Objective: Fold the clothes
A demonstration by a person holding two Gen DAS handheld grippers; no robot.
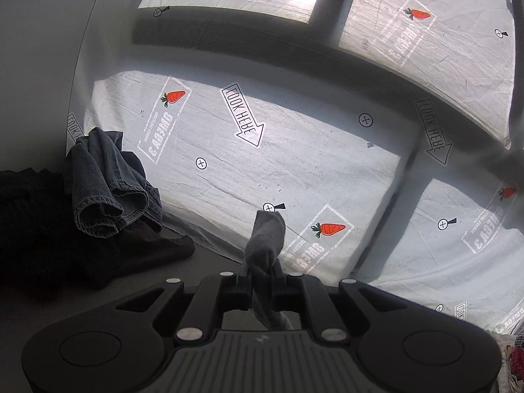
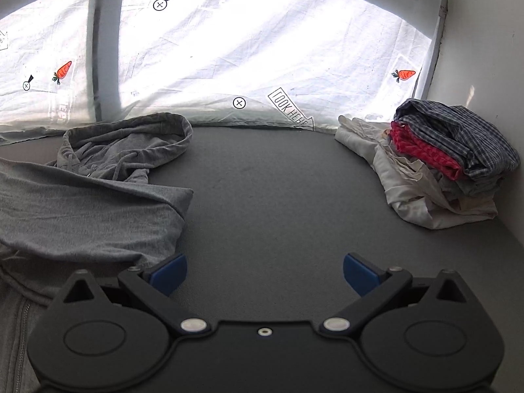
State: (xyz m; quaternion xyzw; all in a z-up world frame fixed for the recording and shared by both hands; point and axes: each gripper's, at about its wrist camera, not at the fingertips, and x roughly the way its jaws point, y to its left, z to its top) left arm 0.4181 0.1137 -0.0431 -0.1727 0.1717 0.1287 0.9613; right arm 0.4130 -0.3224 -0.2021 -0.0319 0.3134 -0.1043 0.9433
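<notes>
My left gripper [image 1: 261, 273] is shut on a fold of grey fabric [image 1: 264, 239] that sticks up between its fingers, raised above the table. In the right wrist view a grey zip hoodie [image 2: 88, 203] lies spread at the left of the dark grey table [image 2: 278, 196], hood [image 2: 131, 140] toward the far edge. My right gripper [image 2: 264, 273] is open just above the table, its left blue pad [image 2: 168, 273] at the hoodie's edge, nothing between its fingers.
A stack of folded clothes [image 2: 435, 160], checked, red and cream, sits at the far right by a white wall [image 2: 484, 49]. In the left wrist view a heap of dark clothes with denim [image 1: 108, 190] on top lies left. A white printed sheet [image 1: 262, 150] hangs behind.
</notes>
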